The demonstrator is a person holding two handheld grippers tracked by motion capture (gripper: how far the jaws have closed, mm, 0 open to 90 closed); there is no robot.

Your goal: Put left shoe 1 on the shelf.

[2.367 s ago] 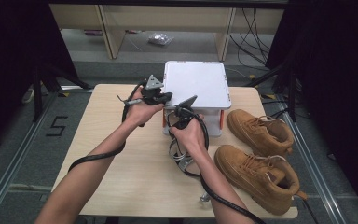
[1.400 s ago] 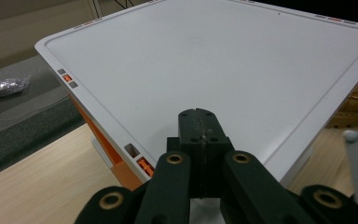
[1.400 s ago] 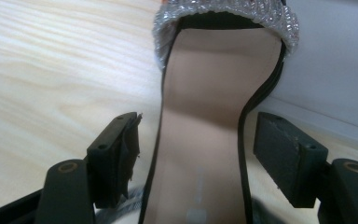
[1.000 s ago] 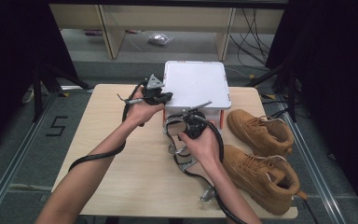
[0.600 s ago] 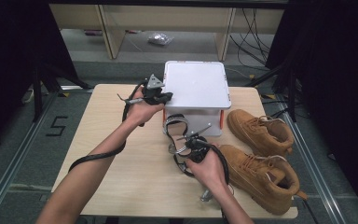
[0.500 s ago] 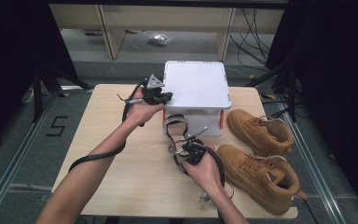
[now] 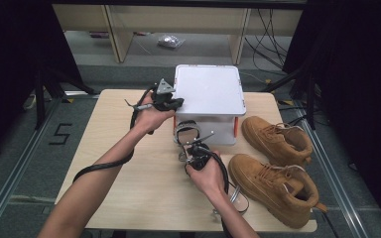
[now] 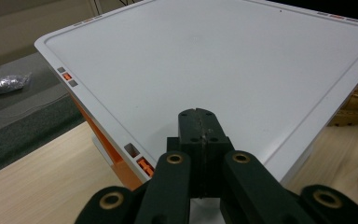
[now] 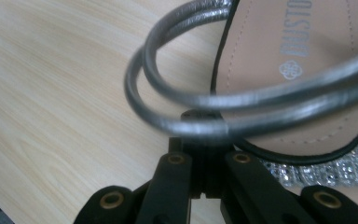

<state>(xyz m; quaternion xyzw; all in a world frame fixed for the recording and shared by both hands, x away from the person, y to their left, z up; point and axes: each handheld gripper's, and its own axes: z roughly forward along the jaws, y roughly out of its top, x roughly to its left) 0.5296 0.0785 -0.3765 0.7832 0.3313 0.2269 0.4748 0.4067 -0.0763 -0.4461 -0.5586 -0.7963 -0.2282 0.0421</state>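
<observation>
Holding a silver-strapped sandal with a tan insole and a rhinestone band (image 9: pixel 303 93) by its looped metallic straps, the right gripper (image 7: pixel 197 154) sits nearest the person, low over the pale wooden table (image 7: pixel 129 183). Its jaws have just been closing and now stand shut, the two thin straps crossing right at their tips, though whether the pads actually pinch them is hard to tell. The sandal lies ahead of these jaws, its long axis running away toward the white lidded plastic box with orange latches (image 7: pixel 208 91), which it stands just in front of. Farther off, the left gripper (image 7: pixel 171 101) rests shut and empty on the box lid's near left corner. The two tan suede boots (image 7: pixel 278 163) lie to the right.
</observation>
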